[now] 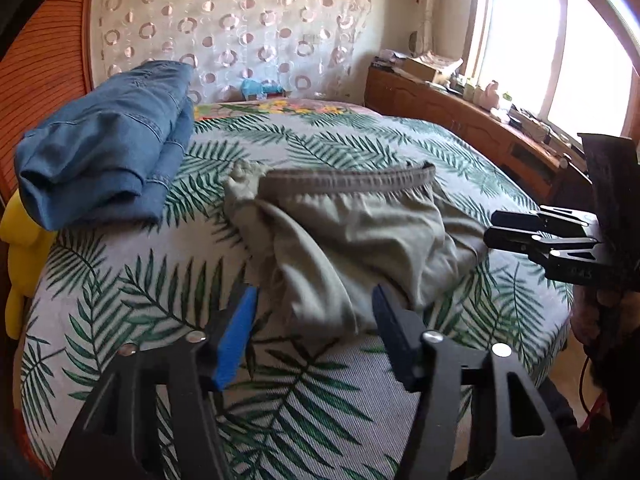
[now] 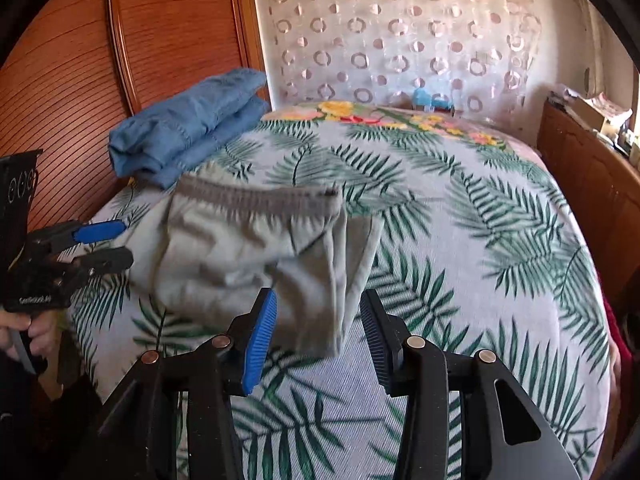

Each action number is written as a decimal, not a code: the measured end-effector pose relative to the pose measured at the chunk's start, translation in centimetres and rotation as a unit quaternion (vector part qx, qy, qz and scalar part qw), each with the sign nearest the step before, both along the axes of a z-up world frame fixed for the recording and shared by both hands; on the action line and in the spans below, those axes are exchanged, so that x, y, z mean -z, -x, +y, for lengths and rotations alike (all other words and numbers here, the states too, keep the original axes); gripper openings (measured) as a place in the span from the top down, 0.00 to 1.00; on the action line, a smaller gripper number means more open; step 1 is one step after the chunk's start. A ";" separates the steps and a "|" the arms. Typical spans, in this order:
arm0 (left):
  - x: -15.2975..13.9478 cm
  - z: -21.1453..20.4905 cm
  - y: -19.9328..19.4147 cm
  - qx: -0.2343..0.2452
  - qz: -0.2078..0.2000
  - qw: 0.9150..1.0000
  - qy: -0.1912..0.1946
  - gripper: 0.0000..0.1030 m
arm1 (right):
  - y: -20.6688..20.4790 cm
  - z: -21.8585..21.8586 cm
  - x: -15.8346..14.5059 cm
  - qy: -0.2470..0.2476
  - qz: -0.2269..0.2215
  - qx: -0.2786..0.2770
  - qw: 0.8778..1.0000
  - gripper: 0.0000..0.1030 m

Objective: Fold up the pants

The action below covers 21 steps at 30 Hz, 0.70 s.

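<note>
Item 1: grey-green pants [image 1: 360, 232], elastic waistband [image 1: 348, 180] at the far edge, lying crumpled and partly folded on the bed [image 1: 320, 400]. They sit just ahead of both sets of tongs; a loose fabric edge hangs down between the fingertips of each.

Item 2: left tongs [image 1: 314, 316], 1 blue pad [image 1: 236, 340] and 1 dark pad. Fingers spread, pads clear of the cloth, nothing pinched. From the right-hand camera the same left tongs [image 2: 108, 244] show at the left side of the pants, tips parted, held by a hand [image 2: 28, 332].

Item 3: right tongs [image 2: 318, 320], ribbed blue pad [image 2: 260, 344] and dark pad. Fingers spread, the lower corner of the pants between them but not squeezed. From the left-hand camera the right tongs [image 1: 504, 228] reach in to the right side of the pants, tips close to the fabric; contact cannot be told.

Item 4: folded blue jeans [image 1: 108, 140], stacked far left beyond the left tongs, apart from the pants.

Item 5: bedspread, palm-leaf print, floral band at the far end.

Item 6: yellow object [image 1: 20, 260] left of the left tongs, at the bed's edge, beneath the jeans.

Item 7: wooden sideboard [image 1: 460, 120] far right of the tongs, under a window [image 1: 560, 52].
</note>
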<state>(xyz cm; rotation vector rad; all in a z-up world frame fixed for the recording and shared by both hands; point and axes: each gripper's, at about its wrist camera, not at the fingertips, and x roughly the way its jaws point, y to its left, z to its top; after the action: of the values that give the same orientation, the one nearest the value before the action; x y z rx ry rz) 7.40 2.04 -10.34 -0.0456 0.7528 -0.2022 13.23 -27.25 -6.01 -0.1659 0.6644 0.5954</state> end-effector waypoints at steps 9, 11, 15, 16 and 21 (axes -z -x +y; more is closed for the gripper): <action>0.7 -0.8 0.5 0.010 0.010 1.000 -0.009 0.61 | -0.4 0.1 0.5 0.013 0.012 0.007 1.000 0.59; 0.7 -0.8 0.2 0.009 0.009 1.000 -0.014 0.63 | -0.7 0.2 0.8 0.011 0.020 0.009 1.000 0.59; 0.9 -0.8 0.0 0.004 0.012 1.000 -0.015 0.71 | -1.2 0.5 1.1 0.006 0.032 -0.002 0.999 0.71; 1.1 -0.8 -0.1 0.000 0.014 1.000 -0.013 0.74 | -1.3 0.7 1.1 0.007 0.030 -0.002 1.000 0.75; 0.8 -0.4 0.2 -0.013 0.001 1.000 -0.009 0.87 | -1.2 0.1 0.9 -0.004 0.020 -0.002 1.000 0.91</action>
<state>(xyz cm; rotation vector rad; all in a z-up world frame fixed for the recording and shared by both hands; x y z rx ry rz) 7.19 1.66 -11.15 -0.0380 0.7552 -0.1708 14.39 -27.16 -6.92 -0.1485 0.6999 0.6054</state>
